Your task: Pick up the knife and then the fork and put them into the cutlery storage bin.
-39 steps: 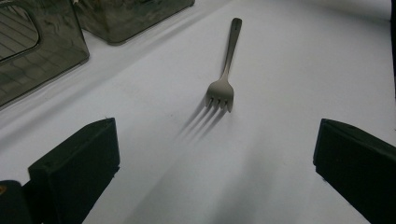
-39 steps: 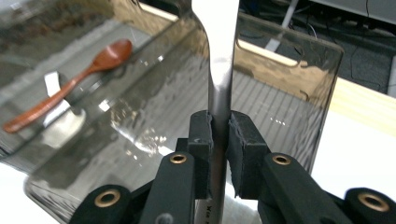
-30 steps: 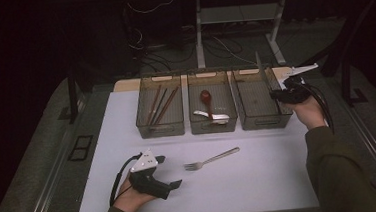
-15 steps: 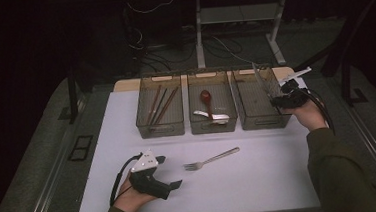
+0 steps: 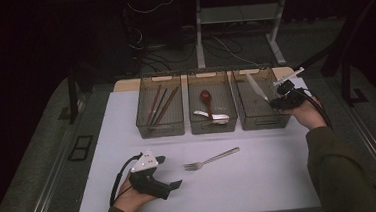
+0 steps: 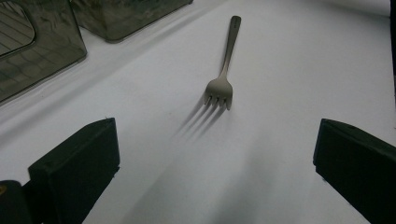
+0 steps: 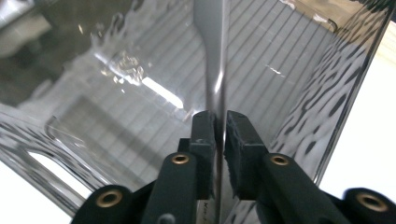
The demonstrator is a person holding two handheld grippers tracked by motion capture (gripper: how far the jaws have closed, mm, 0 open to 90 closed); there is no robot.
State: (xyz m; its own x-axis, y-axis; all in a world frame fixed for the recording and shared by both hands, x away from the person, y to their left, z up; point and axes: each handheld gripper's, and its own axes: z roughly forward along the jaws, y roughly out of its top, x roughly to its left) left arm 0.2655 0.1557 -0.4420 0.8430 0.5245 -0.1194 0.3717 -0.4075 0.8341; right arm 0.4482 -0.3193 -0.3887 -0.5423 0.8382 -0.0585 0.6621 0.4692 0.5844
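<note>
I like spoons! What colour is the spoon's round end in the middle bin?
Dark red, clearest in the high view: spoon.

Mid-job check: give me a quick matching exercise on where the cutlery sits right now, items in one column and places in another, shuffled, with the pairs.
Items:
1. fork
2. knife
3. chopsticks
4. red spoon

Places:
A. left bin
B. lying on the white mat
C. middle bin
D. clamped in the right gripper, over the right bin

Pairs: 1-B, 2-D, 3-A, 4-C
</note>
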